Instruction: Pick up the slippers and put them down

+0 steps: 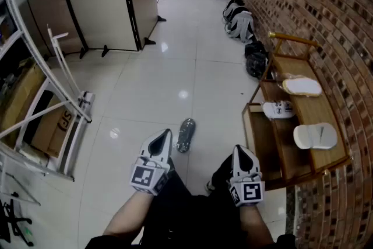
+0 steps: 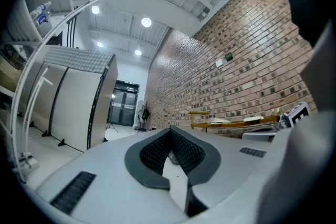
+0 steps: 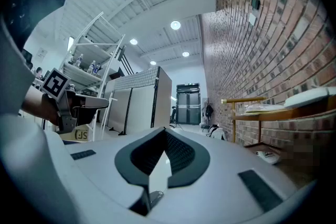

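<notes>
Slippers on the rack: a white slipper (image 1: 315, 136) lies at the near end of the top shelf of the wooden rack (image 1: 315, 109); a cream slipper (image 1: 302, 86) lies farther along the same shelf, apart from it.
Lower shelf: a white shoe (image 1: 278, 109) with small dark marks, too small to read, sits below and between the two.
Slipper on the floor: a grey slipper (image 1: 186, 134) lies on the pale tiles left of the rack, just beyond the left gripper's tip.
Left gripper (image 1: 165, 136): jaws closed together, nothing between them, held level over the person's dark trousers (image 1: 186, 207).
Right gripper (image 1: 240, 151): jaws closed together and empty, near the rack's near left corner but apart from it.
In the way: only the grey slipper lies on the tiles ahead of the grippers.
Right side: a brick wall (image 1: 326, 3) runs behind the rack; a dark bag (image 1: 256, 59) and grey bags (image 1: 240, 23) line its foot farther off.
Left side: white metal shelving (image 1: 58, 96), beige partition screens (image 1: 99, 3) beyond.
Writing: a cardboard box (image 1: 55, 125) under the shelving shows letters like "JS"; each gripper's cube bears black square markers.
</notes>
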